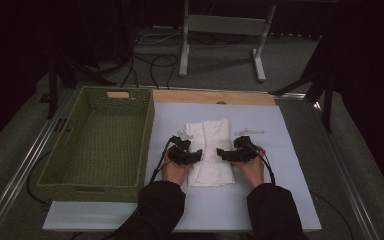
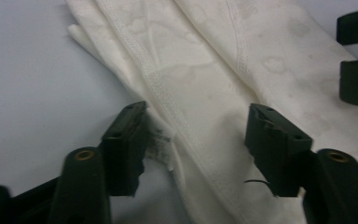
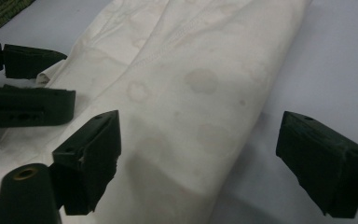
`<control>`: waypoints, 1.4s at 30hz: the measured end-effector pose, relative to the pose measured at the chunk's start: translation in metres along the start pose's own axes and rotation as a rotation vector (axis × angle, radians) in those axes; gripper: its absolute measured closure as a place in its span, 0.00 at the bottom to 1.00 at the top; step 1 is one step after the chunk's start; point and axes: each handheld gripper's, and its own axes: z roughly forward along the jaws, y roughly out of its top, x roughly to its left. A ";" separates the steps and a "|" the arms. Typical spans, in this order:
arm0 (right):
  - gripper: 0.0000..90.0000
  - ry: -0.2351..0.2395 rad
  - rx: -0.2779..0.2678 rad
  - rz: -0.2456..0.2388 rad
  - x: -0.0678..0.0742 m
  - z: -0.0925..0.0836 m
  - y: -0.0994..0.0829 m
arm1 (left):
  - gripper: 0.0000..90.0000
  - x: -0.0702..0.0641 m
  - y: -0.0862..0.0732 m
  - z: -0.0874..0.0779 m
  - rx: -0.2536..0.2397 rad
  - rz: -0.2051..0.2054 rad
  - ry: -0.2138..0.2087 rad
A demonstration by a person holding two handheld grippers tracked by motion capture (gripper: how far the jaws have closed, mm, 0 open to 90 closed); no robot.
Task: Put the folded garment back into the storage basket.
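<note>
A folded white cloth (image 1: 211, 152), faintly stained, lies on the pale blue table surface (image 1: 290, 150) between the person's hands. My left gripper (image 1: 198, 156) comes at it from the left side, the right gripper (image 1: 221, 153) from the right. In the left gripper view the cloth (image 2: 205, 93) with its stitched hem runs between my left gripper's (image 2: 198, 135) jaws, which stand apart without pressing it. In the right gripper view my right gripper (image 3: 200, 144) straddles the cloth's (image 3: 191, 93) folded edge with jaws wide. Each view shows the other gripper's fingers (image 2: 356, 79) (image 3: 32, 105) farther off.
A green woven basket (image 1: 149, 135) stands at the left of the table, nothing visible inside it. A wooden strip (image 1: 215, 97) runs along the table's far edge. A white metal stand (image 1: 220, 30) and cables are on the floor beyond.
</note>
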 end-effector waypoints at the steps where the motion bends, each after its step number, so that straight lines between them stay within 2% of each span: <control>1: 0.19 0.000 0.004 0.006 -0.001 0.001 -0.001 | 0.53 0.000 0.000 0.000 0.001 -0.005 -0.004; 5: 0.26 0.003 0.027 0.036 -0.002 0.003 -0.004 | 0.62 -0.002 -0.001 0.002 -0.007 -0.016 -0.026; 7: 0.29 -0.011 0.029 0.042 -0.001 0.003 -0.005 | 0.65 -0.002 -0.001 0.003 -0.011 -0.026 -0.028; 13: 0.52 0.001 0.043 0.062 0.005 0.002 -0.004 | 0.78 -0.003 -0.001 0.004 -0.010 -0.054 -0.048; 17: 0.66 0.007 0.063 0.099 0.004 0.001 -0.003 | 0.85 -0.003 -0.001 0.005 -0.007 -0.076 -0.067; 20: 0.77 0.020 0.069 0.123 0.003 0.000 -0.004 | 0.90 -0.004 0.000 0.006 -0.003 -0.076 -0.069; 23: 0.87 0.008 0.054 0.096 0.008 -0.002 -0.003 | 0.92 -0.004 0.001 0.006 0.001 -0.068 -0.069; 28: 0.90 -0.002 0.027 0.082 0.013 -0.006 -0.002 | 0.93 -0.004 0.003 0.004 -0.005 -0.079 -0.074; 38: 0.91 0.021 -0.022 0.073 0.020 -0.020 0.003 | 0.93 -0.010 0.017 -0.010 -0.046 -0.049 -0.092; 42: 0.91 0.023 -0.028 0.072 0.021 -0.023 0.005 | 0.93 -0.010 0.020 -0.016 -0.056 -0.052 -0.097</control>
